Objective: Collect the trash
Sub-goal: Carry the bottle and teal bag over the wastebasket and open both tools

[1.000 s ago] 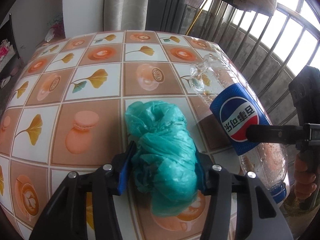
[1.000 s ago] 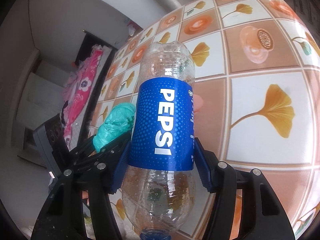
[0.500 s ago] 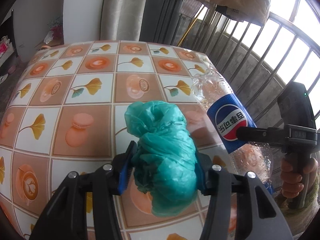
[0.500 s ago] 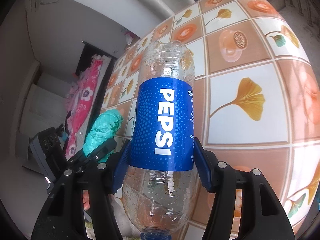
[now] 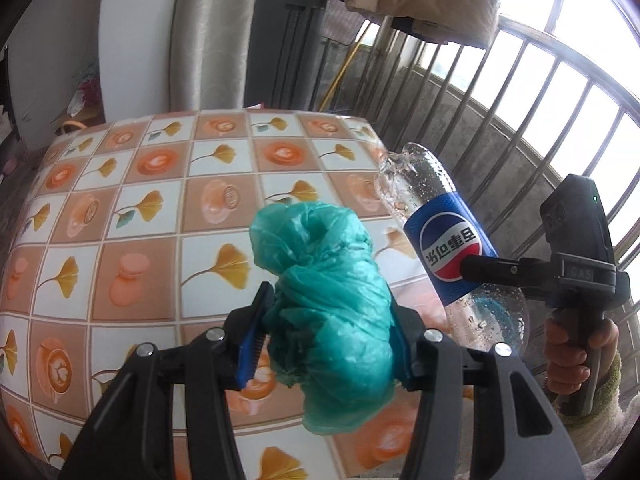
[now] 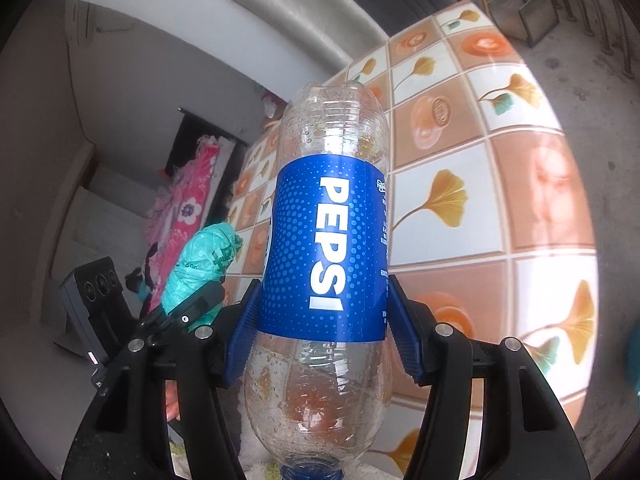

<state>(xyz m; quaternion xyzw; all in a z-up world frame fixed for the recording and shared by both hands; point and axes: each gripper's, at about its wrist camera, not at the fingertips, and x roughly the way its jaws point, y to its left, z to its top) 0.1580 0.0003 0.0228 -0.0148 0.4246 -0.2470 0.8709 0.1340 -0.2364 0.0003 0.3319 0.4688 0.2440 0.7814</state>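
Left wrist view looks down on a table (image 5: 120,208) covered in an orange-and-white tiled cloth with ginkgo leaves and cups; behind it stand a curtain (image 5: 208,32), a dark rack and a barred railing (image 5: 520,112) with a quilt hung over it. The left gripper (image 5: 328,336) is clamped on a crumpled teal bag (image 5: 328,300), lifted clear of the cloth. To its right the right gripper (image 6: 320,320) squeezes a bottle (image 6: 328,240) at its blue Pepsi label — clear, empty, beaded with droplets, base pointing away, cap end cut off at the frame's bottom. A hand (image 5: 576,344) holds that gripper's handle — partly hidden.
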